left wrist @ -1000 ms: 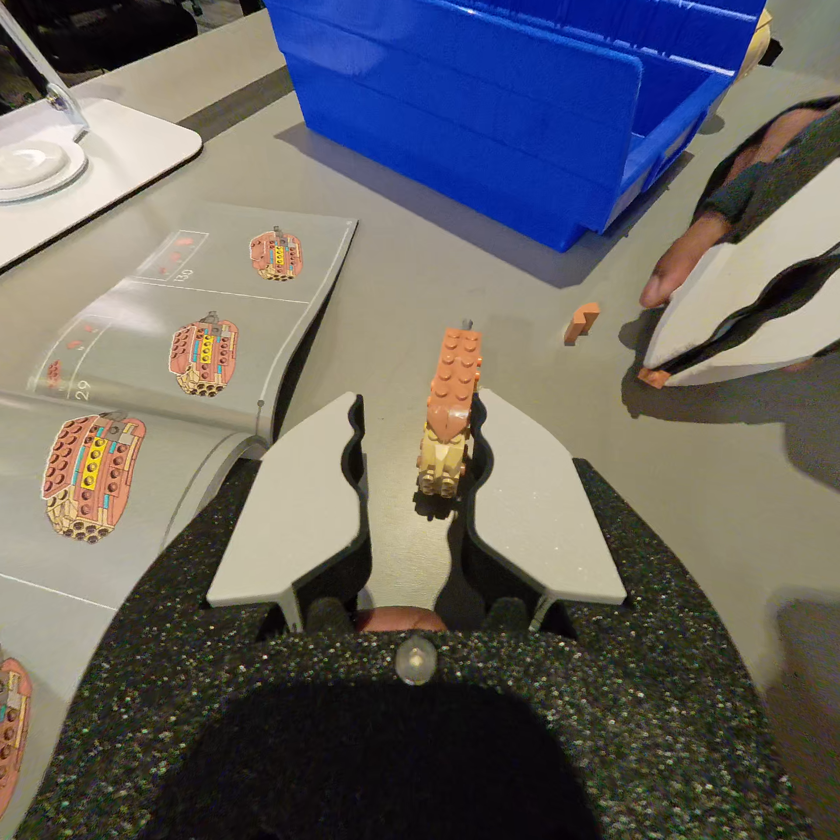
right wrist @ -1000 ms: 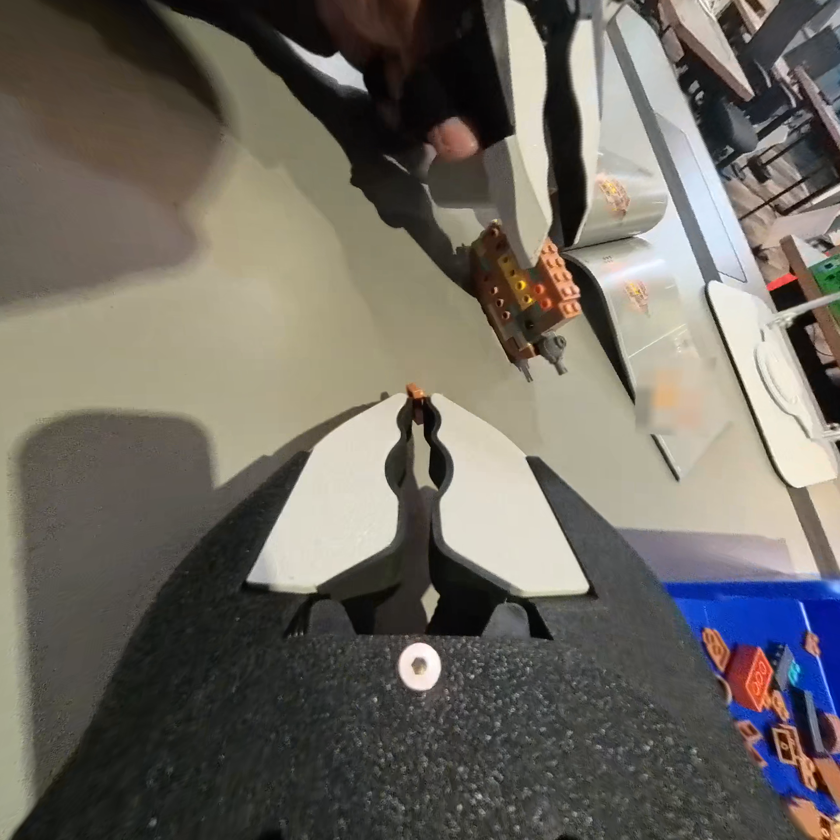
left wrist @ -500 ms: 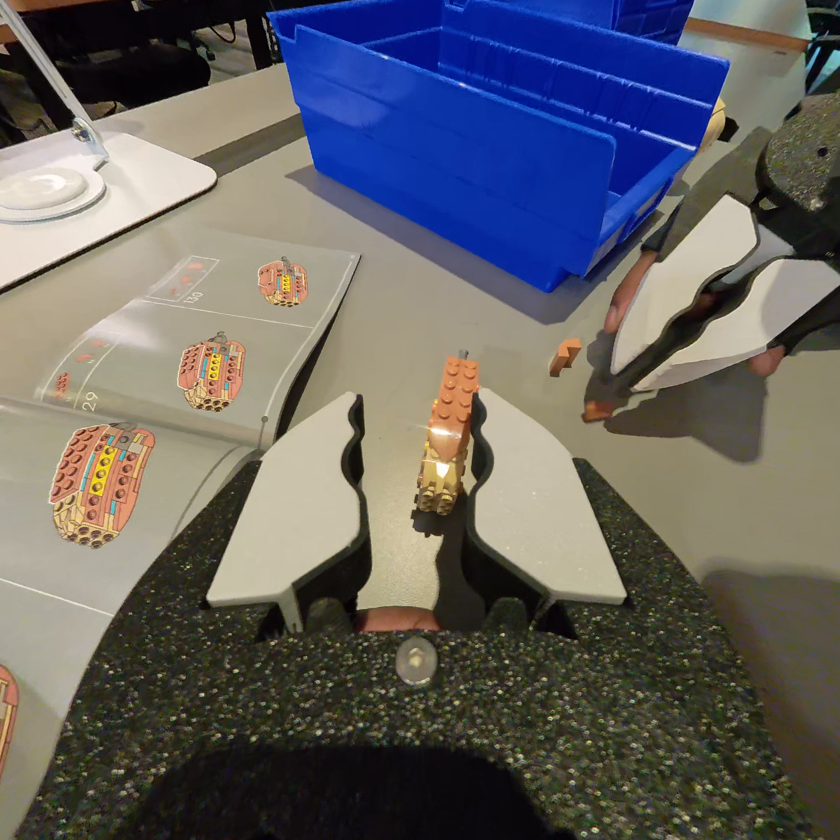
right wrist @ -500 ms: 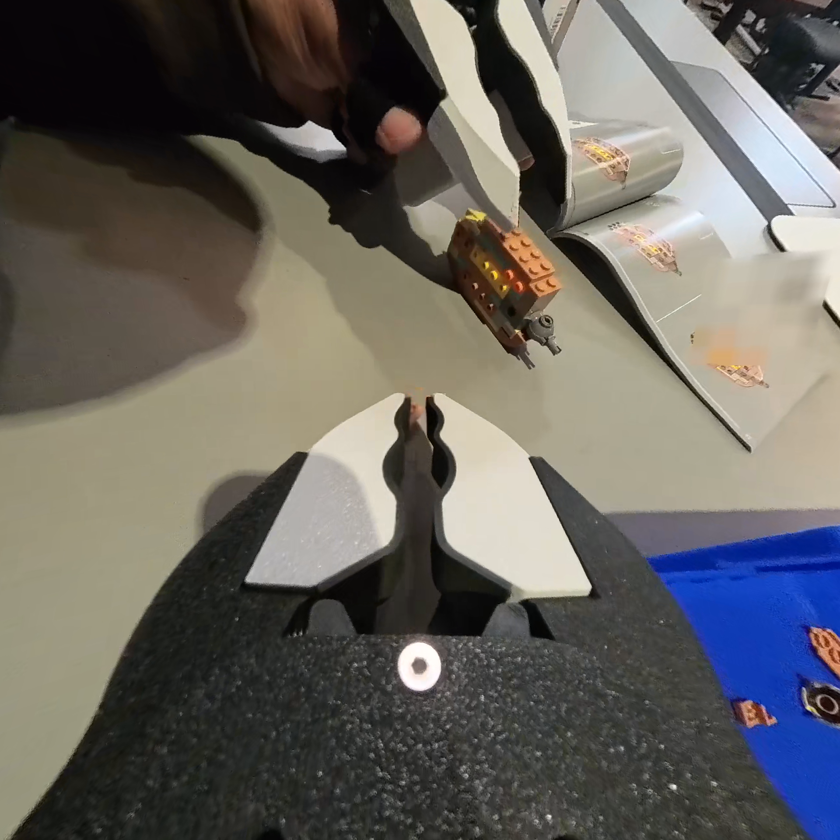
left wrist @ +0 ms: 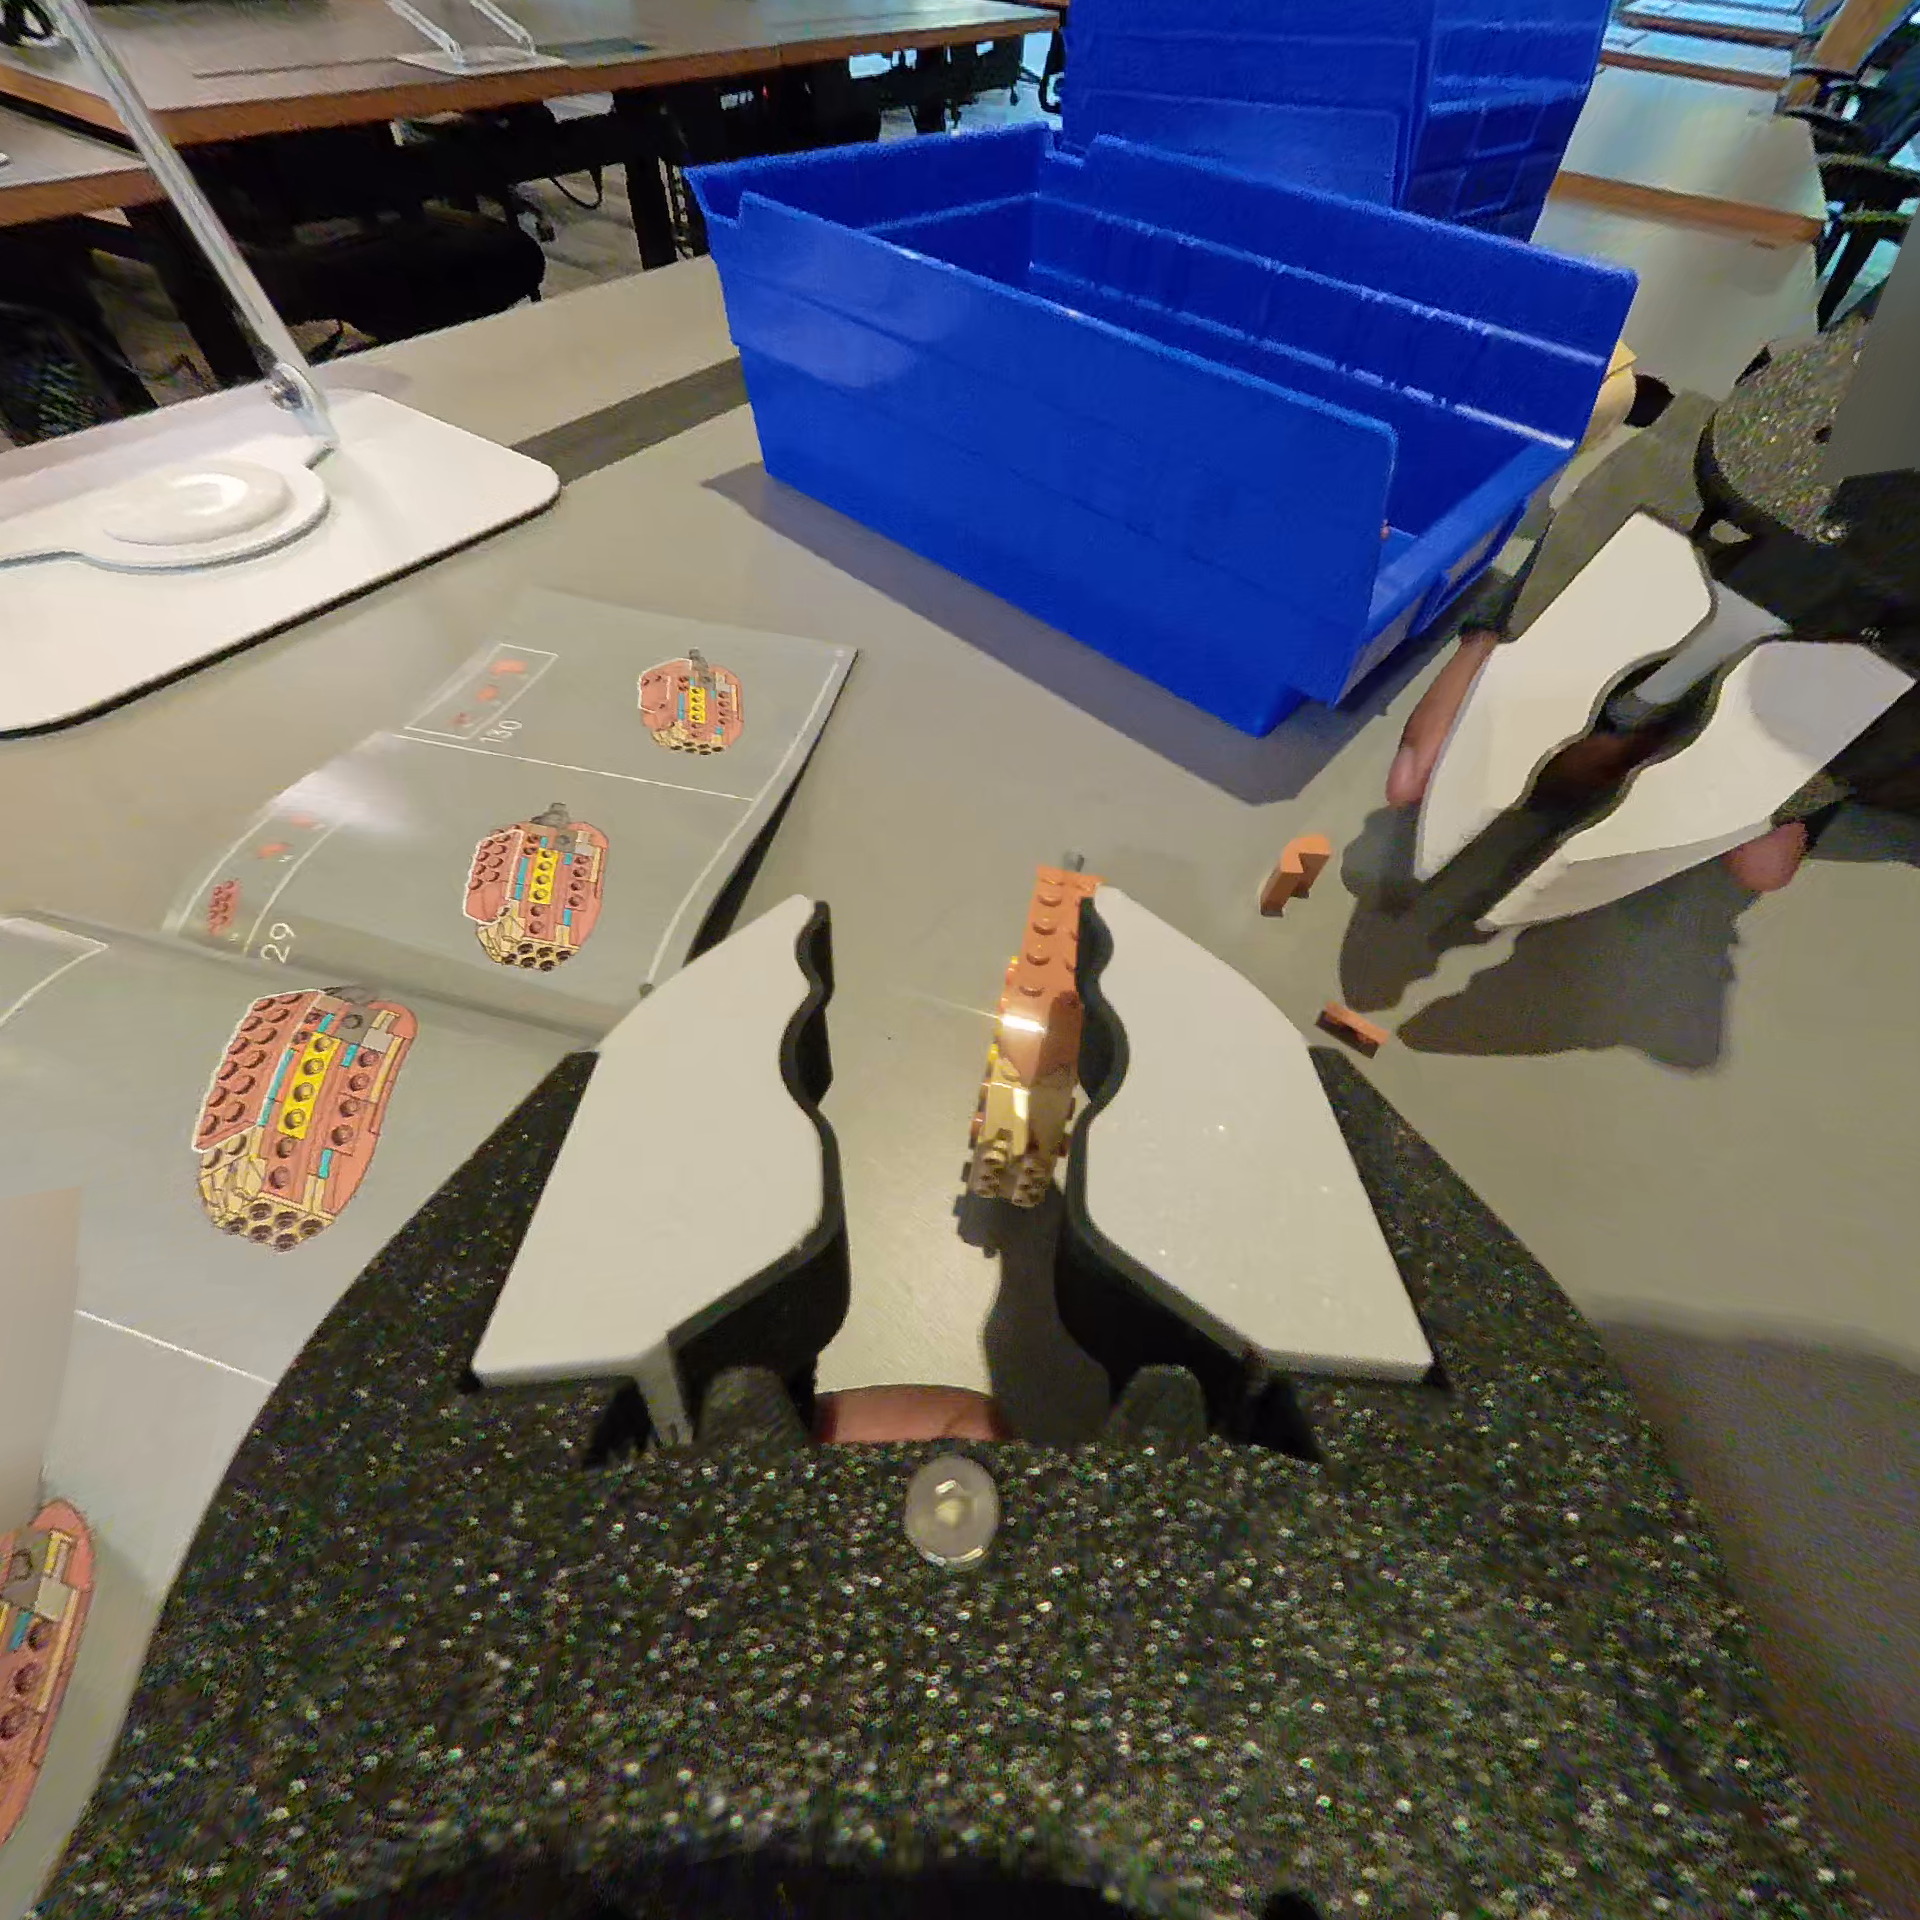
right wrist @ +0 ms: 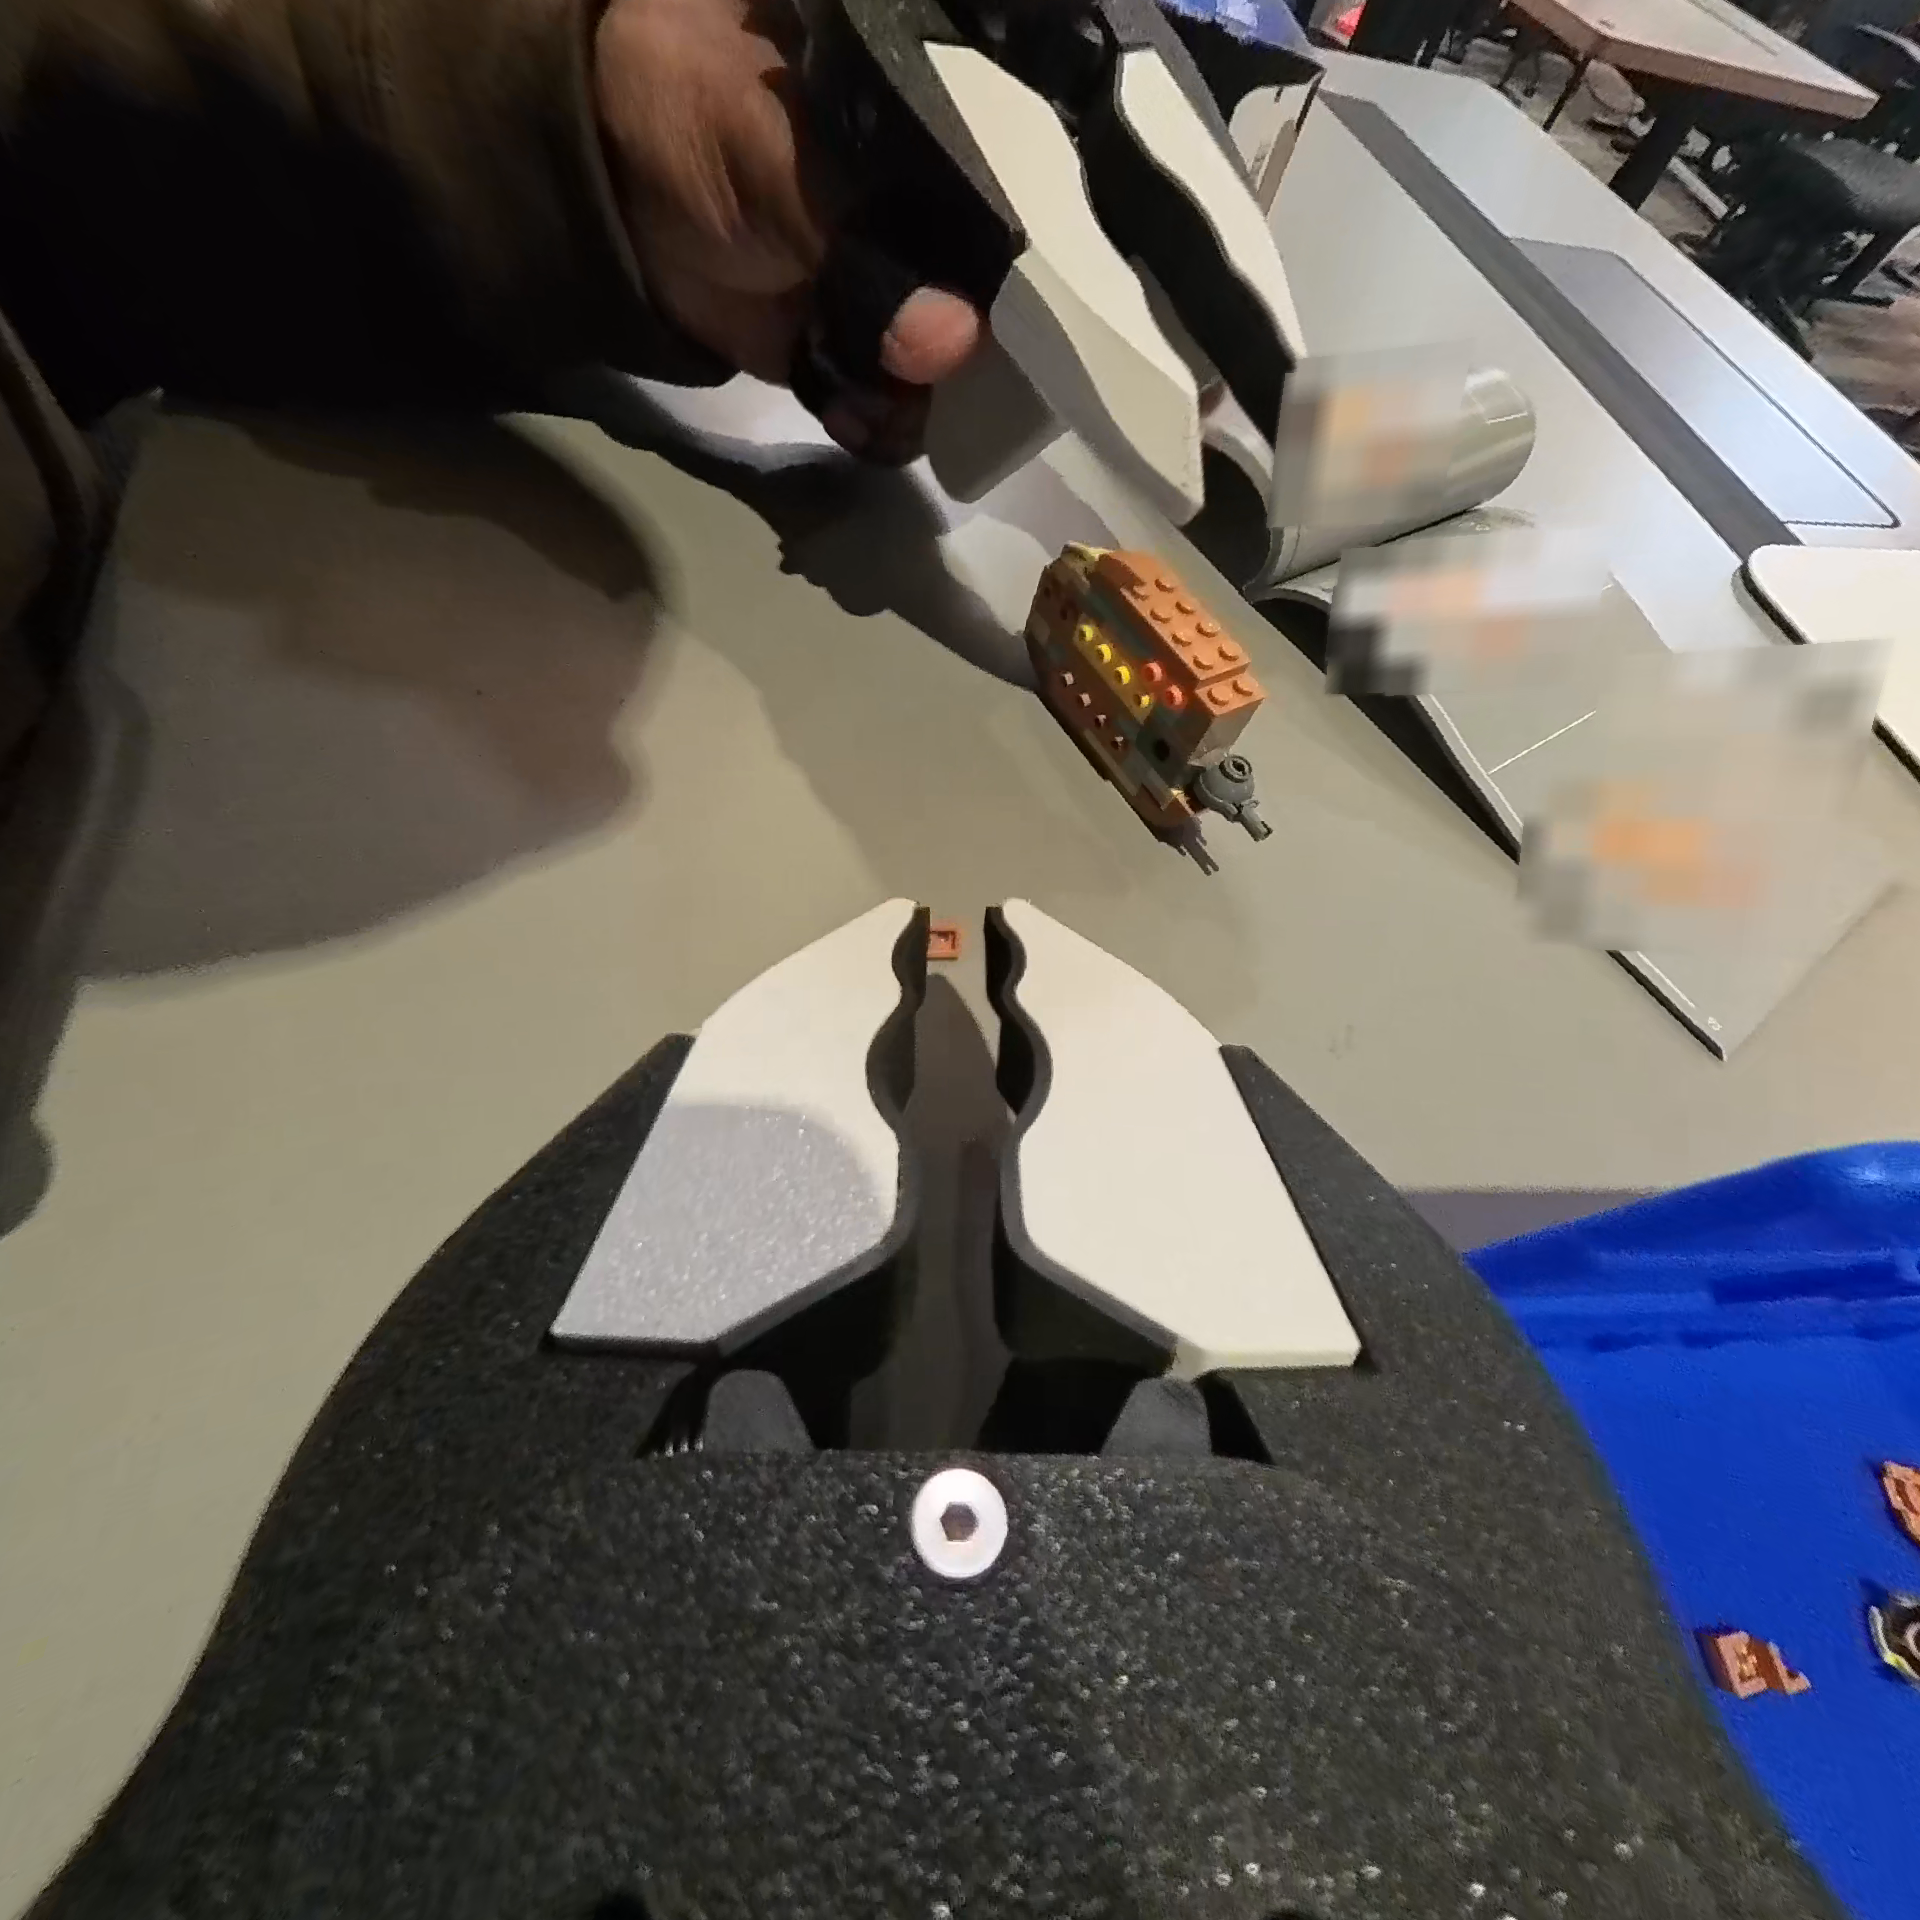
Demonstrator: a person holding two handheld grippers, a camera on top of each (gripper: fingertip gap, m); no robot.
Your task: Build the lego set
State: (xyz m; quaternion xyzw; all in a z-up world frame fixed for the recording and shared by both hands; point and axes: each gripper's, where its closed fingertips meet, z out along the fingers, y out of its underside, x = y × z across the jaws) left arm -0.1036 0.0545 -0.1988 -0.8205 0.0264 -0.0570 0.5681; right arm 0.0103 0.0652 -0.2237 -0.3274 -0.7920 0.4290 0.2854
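Lego model [left wrist: 1023,1049] rests on the table, touching left gripper's [left wrist: 951,920] spread fingers

Matte grey worktop [left wrist: 1018,748], darker grey seam strip toward far-left edge. Lying on it: open glossy instruction booklet [left wrist: 436,894] at left; flat white lamp base [left wrist: 208,540] beyond booklet; blue plastic divided bin [left wrist: 1091,416] at far centre; brown-and-tan brick model [left wrist: 1029,1049] resting on its side; small notched reddish-brown brick [left wrist: 1294,873] near bin corner; small flat reddish-brown plate [left wrist: 1351,1027] just beside it.

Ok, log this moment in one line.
left gripper open, by model | right gripper open | brown plate on table at its tips
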